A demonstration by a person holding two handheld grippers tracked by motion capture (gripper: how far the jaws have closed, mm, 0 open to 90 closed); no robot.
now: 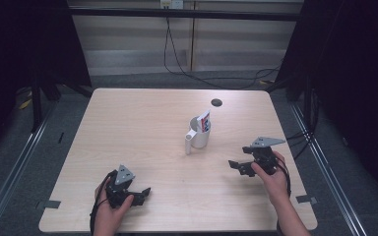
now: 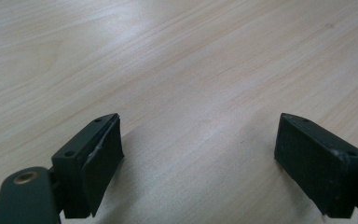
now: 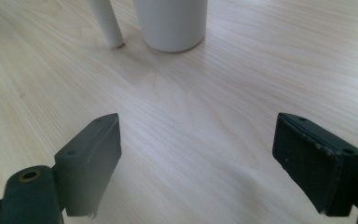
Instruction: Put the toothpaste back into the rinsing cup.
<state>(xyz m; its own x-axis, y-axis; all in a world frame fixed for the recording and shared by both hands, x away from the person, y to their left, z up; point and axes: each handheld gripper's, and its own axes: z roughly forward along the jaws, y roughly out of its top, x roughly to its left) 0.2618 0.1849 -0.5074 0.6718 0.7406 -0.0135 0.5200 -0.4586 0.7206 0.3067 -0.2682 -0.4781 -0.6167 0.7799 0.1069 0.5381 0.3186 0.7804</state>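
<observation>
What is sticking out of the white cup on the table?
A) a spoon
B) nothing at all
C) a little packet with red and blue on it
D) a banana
C. In the high view, a small packet with red and blue print pokes up out of the white cup, which stands near the middle of the table.

One white cup [image 1: 200, 133] with one packet [image 1: 204, 121] inside, two claws, left claw [image 1: 140, 194] and right claw [image 1: 240, 157], one table [image 1: 142, 128].
</observation>
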